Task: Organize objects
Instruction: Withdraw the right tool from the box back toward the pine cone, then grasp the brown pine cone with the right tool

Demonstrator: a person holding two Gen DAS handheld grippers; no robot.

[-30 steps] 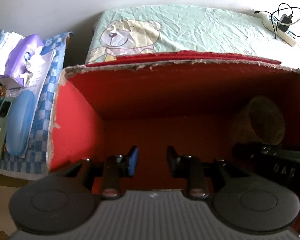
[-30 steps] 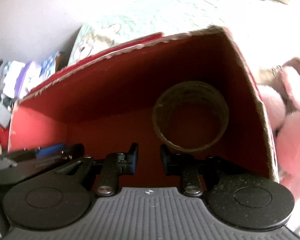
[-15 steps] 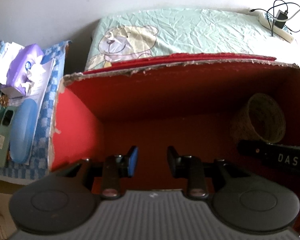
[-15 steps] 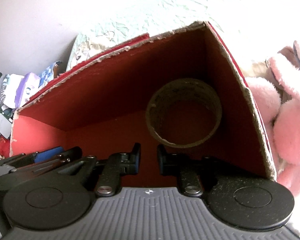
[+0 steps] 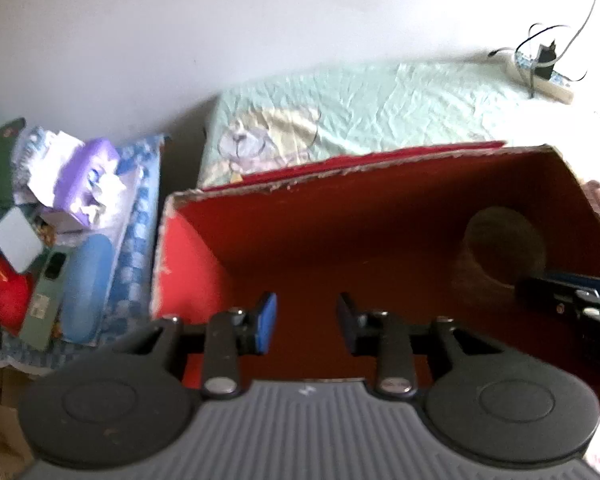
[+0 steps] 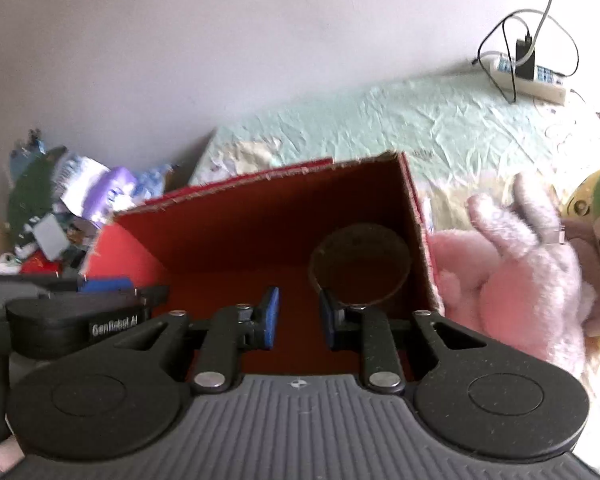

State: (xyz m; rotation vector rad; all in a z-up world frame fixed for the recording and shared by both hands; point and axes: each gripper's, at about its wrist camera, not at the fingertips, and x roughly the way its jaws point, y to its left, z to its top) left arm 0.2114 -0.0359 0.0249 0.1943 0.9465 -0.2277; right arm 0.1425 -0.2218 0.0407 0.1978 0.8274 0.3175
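Note:
A red cardboard box (image 5: 188, 264) (image 6: 120, 248) stands open on a bed. A brown woven basket (image 5: 500, 248) (image 6: 360, 268) lies on its side in the box's right end, mouth toward me. My left gripper (image 5: 306, 326) is open and empty above the box's near left part. My right gripper (image 6: 298, 316) is open and empty above the near edge, just in front of the basket. Each gripper shows at the edge of the other's view.
A pink plush rabbit (image 6: 520, 280) and a green-yellow plush toy (image 6: 596, 216) lie right of the box. Left of it are a purple tissue pack (image 5: 84, 176), a blue case (image 5: 84, 288) and clutter on a checked cloth. A power strip (image 6: 528, 76) lies at the back.
Both grippers have pulled back and up out of the box, so its rim and surroundings show more. The right gripper's jaws have opened slightly. The basket stays in the box.

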